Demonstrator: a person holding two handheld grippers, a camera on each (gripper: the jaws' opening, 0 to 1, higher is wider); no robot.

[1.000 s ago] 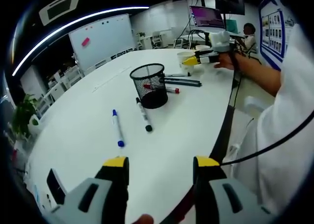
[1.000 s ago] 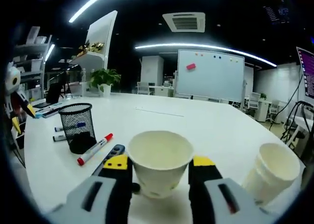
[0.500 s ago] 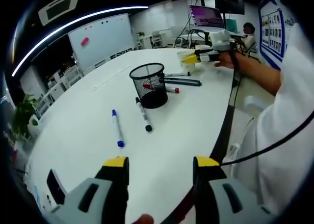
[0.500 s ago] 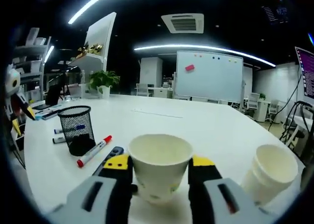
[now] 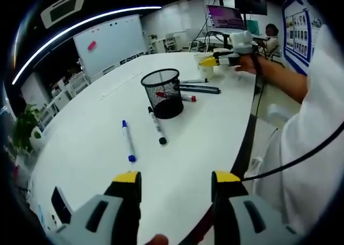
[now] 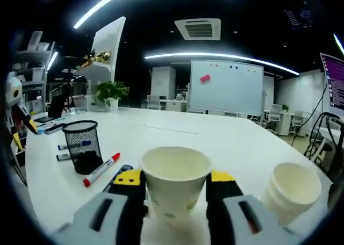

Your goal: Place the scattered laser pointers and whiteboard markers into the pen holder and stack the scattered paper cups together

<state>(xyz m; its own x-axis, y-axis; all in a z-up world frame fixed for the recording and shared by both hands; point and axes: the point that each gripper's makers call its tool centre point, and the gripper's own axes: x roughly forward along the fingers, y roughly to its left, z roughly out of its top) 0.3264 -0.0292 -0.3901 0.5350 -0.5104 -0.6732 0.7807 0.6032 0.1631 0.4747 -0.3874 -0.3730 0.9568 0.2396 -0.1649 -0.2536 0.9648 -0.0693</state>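
1. The right gripper has its jaws closed around a paper cup, one jaw on each side of the wall below the rim; the cup sits upright between them, mouth up
2. That cup looks thin, light and easily crushed, so a gentle squeeze low on the wall, under the stiffer rolled rim, seems the safest hold; too tight a grip would likely buckle it
3. A second cup stack stands to the right of the right jaw, near but apart; its ringed rim suggests more than one cup nested, though I cannot tell how many
4. The left gripper has its jaws wide apart with nothing between them, above the white table
5. Ahead of the left jaws: one mesh pen holder, one blue marker, one black marker, one red marker beside the holder, and two dark pens beyond it
6. The markers are stiff, smooth and prone to roll; mid-barrel is the place to pinch them
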